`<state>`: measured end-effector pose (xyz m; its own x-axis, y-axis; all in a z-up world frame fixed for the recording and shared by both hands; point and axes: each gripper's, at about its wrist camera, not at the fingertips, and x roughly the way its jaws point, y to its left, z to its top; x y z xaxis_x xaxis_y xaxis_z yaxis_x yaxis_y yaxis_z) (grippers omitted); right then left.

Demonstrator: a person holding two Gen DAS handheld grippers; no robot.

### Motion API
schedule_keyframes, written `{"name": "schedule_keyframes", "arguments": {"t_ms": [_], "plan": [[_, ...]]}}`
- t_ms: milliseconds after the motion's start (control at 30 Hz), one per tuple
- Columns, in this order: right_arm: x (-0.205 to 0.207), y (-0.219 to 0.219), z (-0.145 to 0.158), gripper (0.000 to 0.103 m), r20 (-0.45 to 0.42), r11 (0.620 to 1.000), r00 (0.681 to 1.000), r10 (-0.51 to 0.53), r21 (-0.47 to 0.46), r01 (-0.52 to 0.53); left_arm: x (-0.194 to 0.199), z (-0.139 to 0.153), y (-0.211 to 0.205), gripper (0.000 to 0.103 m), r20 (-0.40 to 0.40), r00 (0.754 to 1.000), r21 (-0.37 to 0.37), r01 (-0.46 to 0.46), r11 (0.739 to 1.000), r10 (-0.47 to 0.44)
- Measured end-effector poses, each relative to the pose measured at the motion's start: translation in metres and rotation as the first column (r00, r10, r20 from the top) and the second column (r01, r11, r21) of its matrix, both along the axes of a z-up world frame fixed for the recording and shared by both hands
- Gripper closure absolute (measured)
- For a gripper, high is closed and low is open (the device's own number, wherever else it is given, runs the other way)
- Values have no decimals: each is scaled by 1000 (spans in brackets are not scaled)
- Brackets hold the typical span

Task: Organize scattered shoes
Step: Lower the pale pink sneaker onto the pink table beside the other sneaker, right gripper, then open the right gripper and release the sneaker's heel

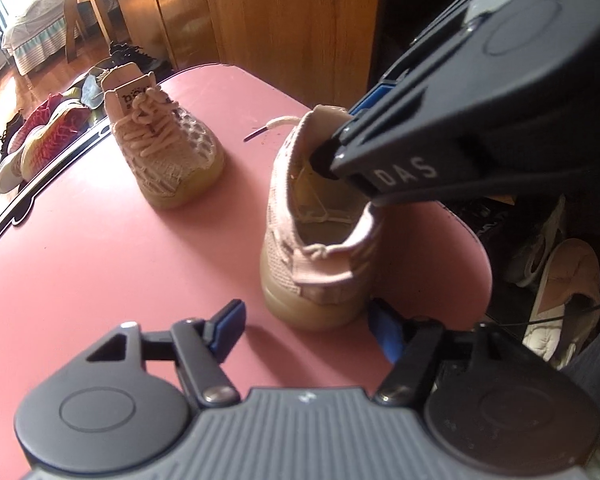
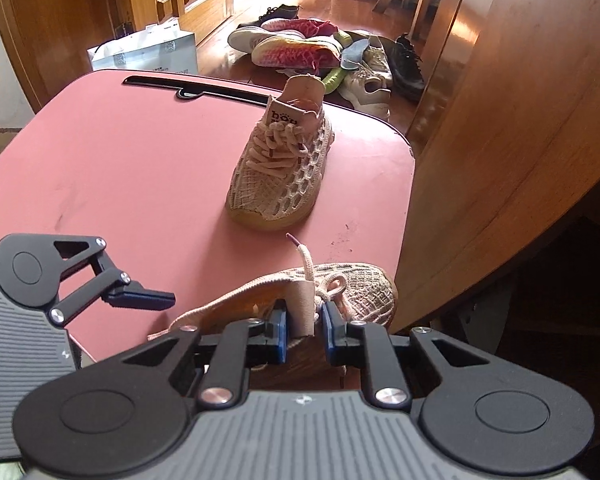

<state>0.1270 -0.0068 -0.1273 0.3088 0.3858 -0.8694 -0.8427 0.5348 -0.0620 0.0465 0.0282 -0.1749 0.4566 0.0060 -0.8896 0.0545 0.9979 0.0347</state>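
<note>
Right tool (image 2: 305,330) pinches the near shoe's (image 1: 320,240) tongue (image 2: 303,304); left tool (image 1: 304,330) sits open astride its heel, gripping nothing, on the pink desk (image 1: 100,248).

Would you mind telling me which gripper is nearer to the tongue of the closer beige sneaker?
Right. The right gripper is clamped on the tongue of the closer sneaker. The left gripper sits open behind that shoe's heel, one pad beside the sole.

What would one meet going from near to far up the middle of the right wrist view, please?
right gripper → near shoe's tongue → loose lace tip → far beige shoe → pile of shoes on the floor
</note>
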Motion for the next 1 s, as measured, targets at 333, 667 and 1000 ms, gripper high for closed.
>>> {"name": "schedule_keyframes", "arguments": {"t_ms": [333,667,1000], "plan": [[-18,9,4,86,-4,1000,1000,11,-10,-11,-16,3,24,43,-15,997,8,-70,998,70],[-33,14,9,83,-38,1000,999,24,17,-24,-31,6,52,44,-36,987,-19,-159,987,158],[9,-30,43,40,-53,967,983,-173,179,180,-35,23,24,0,48,994,16,-96,995,95]]}}
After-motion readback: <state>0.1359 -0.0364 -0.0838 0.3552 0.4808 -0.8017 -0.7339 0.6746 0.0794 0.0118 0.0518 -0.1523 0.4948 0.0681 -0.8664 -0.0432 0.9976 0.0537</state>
